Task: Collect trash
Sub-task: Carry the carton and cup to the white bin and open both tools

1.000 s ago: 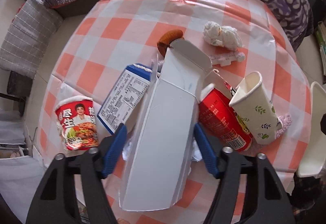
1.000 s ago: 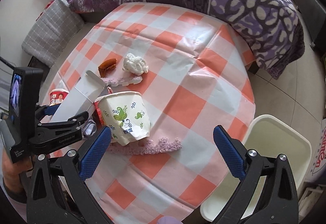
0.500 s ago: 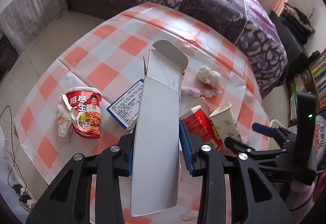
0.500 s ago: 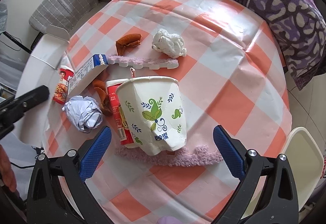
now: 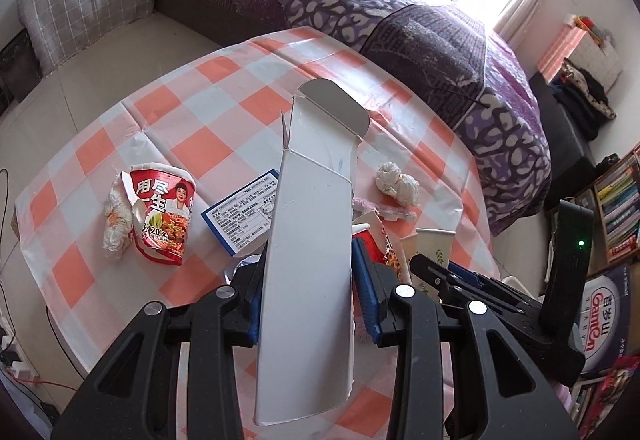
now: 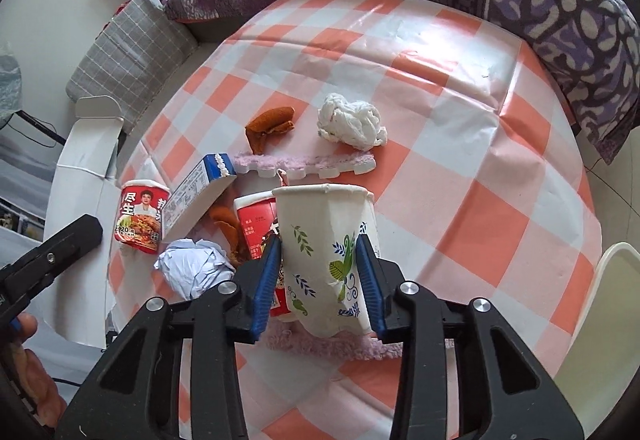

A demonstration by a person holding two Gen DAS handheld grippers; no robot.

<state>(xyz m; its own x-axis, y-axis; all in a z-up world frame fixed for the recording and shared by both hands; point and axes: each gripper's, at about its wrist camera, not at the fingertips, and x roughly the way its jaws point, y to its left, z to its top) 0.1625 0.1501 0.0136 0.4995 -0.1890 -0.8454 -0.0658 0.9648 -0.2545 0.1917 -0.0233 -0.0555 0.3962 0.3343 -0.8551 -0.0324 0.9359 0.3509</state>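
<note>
The left hand-held gripper [image 5: 306, 304] is clamped on a tall white cardboard carton [image 5: 310, 264] with an open top flap, held upright and clear of the bench, probably so it can be carried off as trash. The right hand-held gripper [image 6: 318, 280] has its jaws closing on a white paper cup with green leaf print [image 6: 328, 252], both blue pads against its dented sides; the cup looks to rest on a strip of pink fuzzy foam [image 6: 332, 344], so I judge it gripped but not yet lifted.

Still lying on the bench with its orange-and-white checked cloth [image 6: 460, 144]: two red instant-noodle cups [image 6: 140, 216], one blue-and-white printed box [image 6: 200, 192], one crumpled white tissue [image 6: 352, 122], one crumpled pale-blue paper ball [image 6: 192, 268], two brown peel-like scraps [image 6: 270, 126] and a second pink foam strip [image 6: 304, 162]; a further whitish wad beside the left noodle cup shows only in the left wrist view.
</note>
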